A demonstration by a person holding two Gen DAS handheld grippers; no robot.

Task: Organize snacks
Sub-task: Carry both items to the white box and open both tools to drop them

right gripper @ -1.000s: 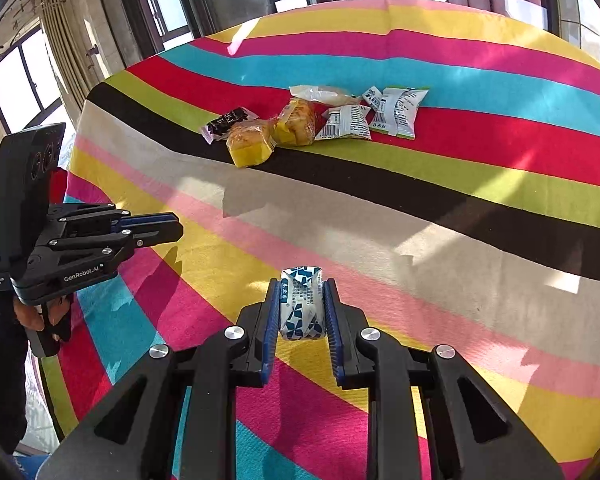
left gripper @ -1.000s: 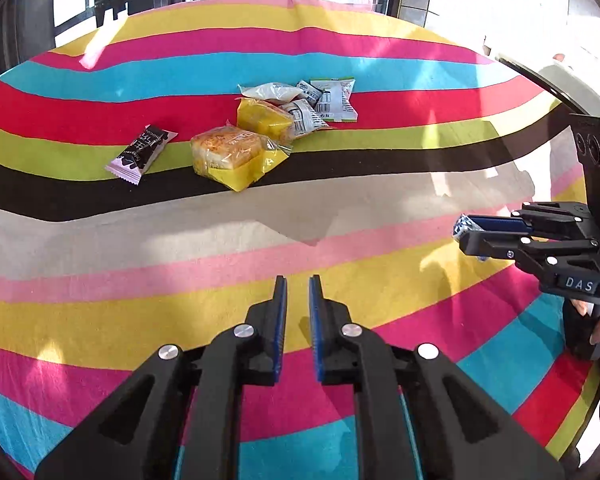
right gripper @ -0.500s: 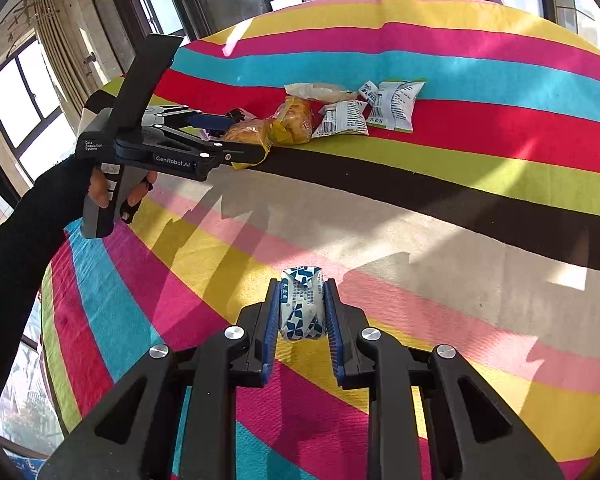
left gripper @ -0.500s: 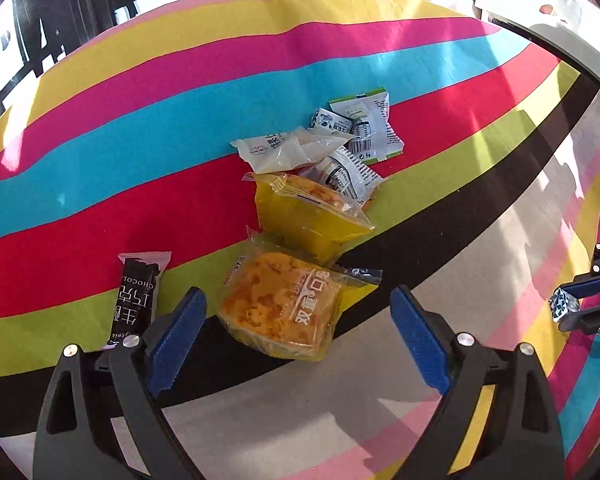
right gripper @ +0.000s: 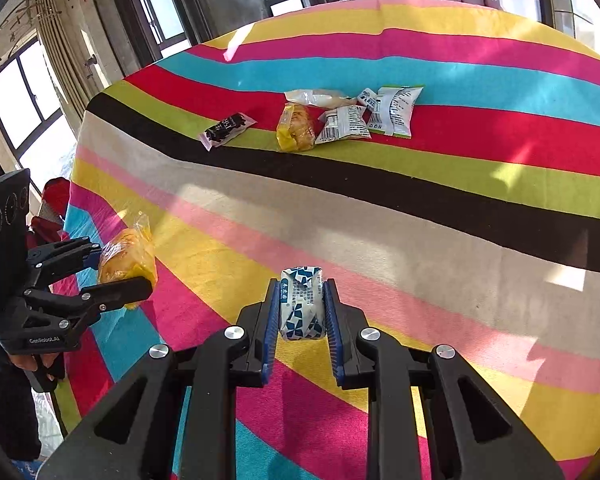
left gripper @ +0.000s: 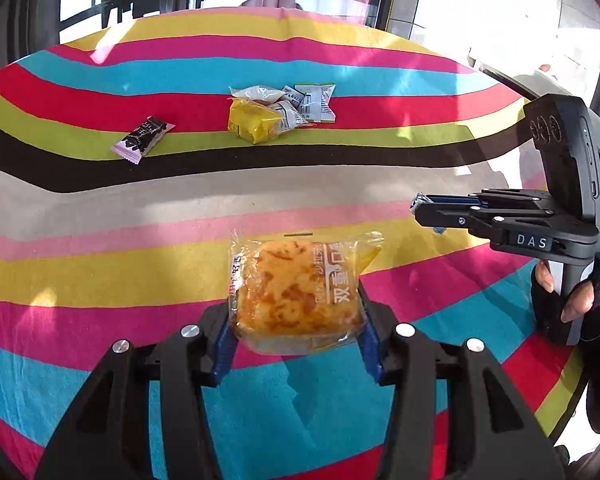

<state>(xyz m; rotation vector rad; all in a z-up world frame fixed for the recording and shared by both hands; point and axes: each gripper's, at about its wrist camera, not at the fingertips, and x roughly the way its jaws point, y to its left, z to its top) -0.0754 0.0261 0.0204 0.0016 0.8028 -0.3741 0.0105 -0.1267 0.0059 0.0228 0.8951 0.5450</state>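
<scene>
An orange cake in a clear and yellow packet (left gripper: 296, 292) sits between the blue pads of my left gripper (left gripper: 296, 322). The jaws are closing and the pads press its sides; it hangs above the striped cloth. The right wrist view shows the same cake packet (right gripper: 126, 256) in the left gripper (right gripper: 120, 268) at the left. My right gripper (right gripper: 301, 286) is shut on a small blue-and-white packet (right gripper: 302, 304). Far back lie a yellow cake packet (left gripper: 254, 122), white sachets (left gripper: 314, 100) and a black-and-pink bar (left gripper: 144, 138).
A striped cloth (left gripper: 100, 208) covers the whole table. Its left edge (right gripper: 74, 184) drops off beside tall windows. A gloved hand (left gripper: 580, 304) holds the right gripper's handle at the right border.
My left gripper went out to the snack pile, opened wide around the orange cake packet, closed on it and came back with it lifted. The right gripper has kept still.
</scene>
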